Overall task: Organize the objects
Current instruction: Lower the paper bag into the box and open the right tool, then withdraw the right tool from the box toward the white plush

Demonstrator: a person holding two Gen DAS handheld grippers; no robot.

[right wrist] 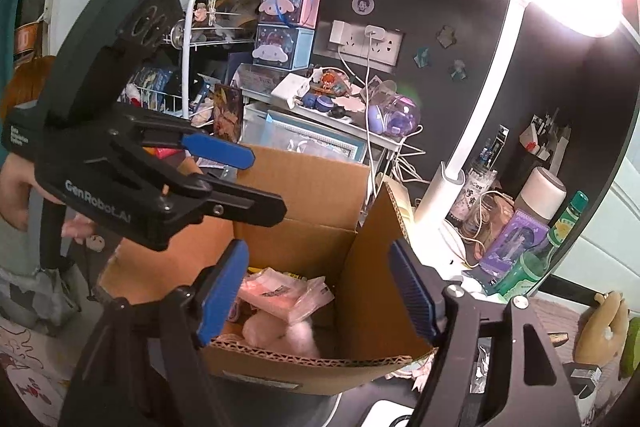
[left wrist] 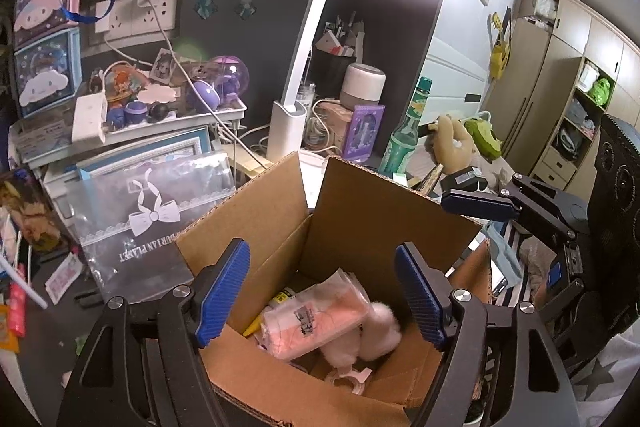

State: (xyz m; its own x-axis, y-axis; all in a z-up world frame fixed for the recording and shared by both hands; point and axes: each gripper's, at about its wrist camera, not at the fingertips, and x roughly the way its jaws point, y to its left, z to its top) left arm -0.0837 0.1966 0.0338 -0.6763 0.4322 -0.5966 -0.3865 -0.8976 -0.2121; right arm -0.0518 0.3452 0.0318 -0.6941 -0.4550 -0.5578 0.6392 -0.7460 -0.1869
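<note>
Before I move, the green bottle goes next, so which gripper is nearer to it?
Right. The right gripper hovers at the cardboard box's bottle side; the left gripper is across the box, farther from the green bottle.

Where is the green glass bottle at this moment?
The green glass bottle stands upright on the desk outside the cardboard box, to its right in both wrist views, beside the purple card box and right of the white lamp base.
</note>
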